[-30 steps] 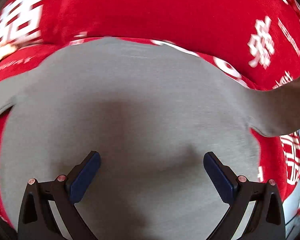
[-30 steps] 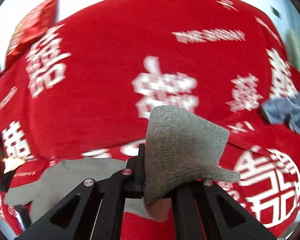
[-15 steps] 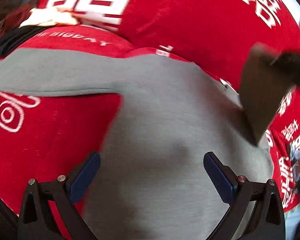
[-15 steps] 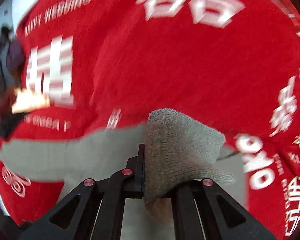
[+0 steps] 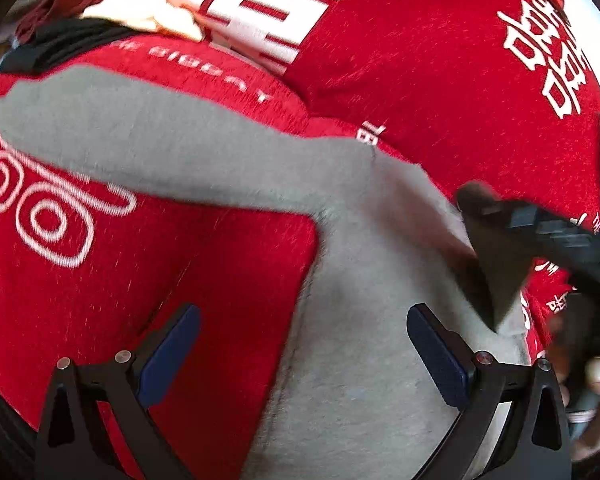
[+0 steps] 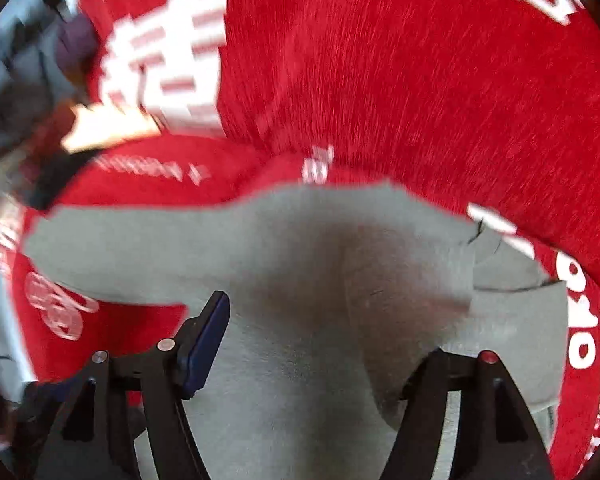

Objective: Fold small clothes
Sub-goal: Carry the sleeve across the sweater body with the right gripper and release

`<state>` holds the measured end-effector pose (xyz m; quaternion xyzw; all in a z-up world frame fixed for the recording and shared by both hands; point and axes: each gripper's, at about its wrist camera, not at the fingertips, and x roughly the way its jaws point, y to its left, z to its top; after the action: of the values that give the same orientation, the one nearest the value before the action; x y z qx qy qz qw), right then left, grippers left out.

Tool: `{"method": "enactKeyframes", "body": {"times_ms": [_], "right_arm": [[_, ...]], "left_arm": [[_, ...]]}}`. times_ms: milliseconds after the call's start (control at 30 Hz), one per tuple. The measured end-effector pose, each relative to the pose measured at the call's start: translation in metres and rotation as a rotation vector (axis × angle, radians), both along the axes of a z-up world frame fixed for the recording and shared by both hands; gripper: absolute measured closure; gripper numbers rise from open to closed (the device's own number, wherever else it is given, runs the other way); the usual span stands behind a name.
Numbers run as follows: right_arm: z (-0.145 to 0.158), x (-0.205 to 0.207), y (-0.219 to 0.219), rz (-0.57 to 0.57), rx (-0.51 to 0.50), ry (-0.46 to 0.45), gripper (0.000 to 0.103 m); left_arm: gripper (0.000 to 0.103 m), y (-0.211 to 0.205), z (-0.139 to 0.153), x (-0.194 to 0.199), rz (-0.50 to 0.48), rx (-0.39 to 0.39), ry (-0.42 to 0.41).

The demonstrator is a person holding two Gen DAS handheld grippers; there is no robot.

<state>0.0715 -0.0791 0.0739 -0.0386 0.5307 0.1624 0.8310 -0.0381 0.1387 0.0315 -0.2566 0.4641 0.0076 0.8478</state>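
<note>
Grey garment [image 5: 352, 320] on red cloth [image 5: 420, 60], left tool [image 5: 303, 348] and right tool [image 6: 324, 344] wide open

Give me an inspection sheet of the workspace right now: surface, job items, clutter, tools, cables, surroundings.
Surface: red cloth with white printed characters, covering the work area.
Job's things: grey garment lying spread, one sleeve stretched out to the left, the other sleeve folded over the body.
Clutter: dark and cream clothing heap at the far left edge.
Tools: left tool open, above the garment; right tool open, holding nothing, over the folded sleeve.
Cables: nothing seen.
Surroundings: pale, blurred background; details unreadable.
</note>
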Motion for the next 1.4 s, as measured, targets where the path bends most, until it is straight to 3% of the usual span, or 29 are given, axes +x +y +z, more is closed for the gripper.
{"method": "enactKeyframes", "body": {"times_ms": [100, 200, 267, 333, 433, 533, 667, 733, 800, 900, 1000, 1067, 1200, 1233, 1333, 1400], "right_arm": [[0.03, -0.014, -0.052, -0.052, 0.052, -0.078, 0.022], [0.019, -0.02, -0.106, -0.168, 0.015, -0.067, 0.022], [0.009, -0.032, -0.138, -0.191, 0.152, -0.012, 0.022], [0.01, -0.041, -0.142, -0.165, 0.204, -0.011, 0.022], [0.015, -0.049, -0.142, -0.144, 0.155, -0.08, 0.022], [-0.01, -0.031, -0.15, -0.212, 0.086, -0.019, 0.022], [-0.054, -0.006, -0.123, -0.24, -0.116, 0.059, 0.022], [-0.069, 0.001, -0.102, -0.212, -0.126, 0.085, 0.022], [-0.066, 0.0, -0.072, -0.133, -0.045, 0.067, 0.026], [-0.045, -0.022, -0.029, 0.082, -0.014, -0.016, 0.026], [-0.036, -0.039, -0.027, 0.133, -0.167, -0.084, 0.026], [-0.032, -0.04, -0.055, 0.078, -0.182, -0.086, 0.026], [-0.024, -0.024, -0.154, -0.162, -0.036, -0.023, 0.026], [-0.032, -0.018, -0.187, -0.244, 0.018, 0.024, 0.026], [-0.059, -0.007, -0.246, -0.35, 0.107, 0.12, 0.027], [-0.064, -0.007, -0.269, -0.373, 0.105, 0.081, 0.036]], "left_arm": [[0.0, -0.018, 0.017, 0.008, -0.038, 0.028, -0.033], [0.0, -0.047, 0.031, 0.025, -0.106, 0.058, -0.058], [0.0, -0.064, 0.039, 0.036, -0.138, 0.067, -0.085], [0.0, -0.078, 0.044, 0.045, -0.15, 0.08, -0.086], [0.0, -0.086, 0.043, 0.05, -0.155, 0.055, -0.063], [0.0, -0.084, 0.039, 0.045, -0.157, 0.094, -0.057], [0.0, -0.067, 0.027, 0.033, -0.118, 0.116, -0.014], [0.0, -0.054, 0.021, 0.027, -0.101, 0.129, 0.01], [0.0, -0.043, 0.017, 0.023, -0.082, 0.148, 0.031], [0.0, -0.03, 0.015, 0.014, -0.064, 0.159, 0.039], [0.0, -0.027, 0.013, 0.007, -0.061, 0.158, 0.042], [0.0, -0.031, 0.009, 0.007, -0.066, 0.147, 0.053], [0.0, -0.062, 0.011, 0.021, -0.121, 0.123, 0.057], [0.0, -0.072, 0.014, 0.026, -0.137, 0.128, 0.048], [0.0, -0.113, 0.023, 0.054, -0.227, 0.164, 0.002], [0.0, -0.135, 0.013, 0.08, -0.273, 0.198, 0.047]]}}
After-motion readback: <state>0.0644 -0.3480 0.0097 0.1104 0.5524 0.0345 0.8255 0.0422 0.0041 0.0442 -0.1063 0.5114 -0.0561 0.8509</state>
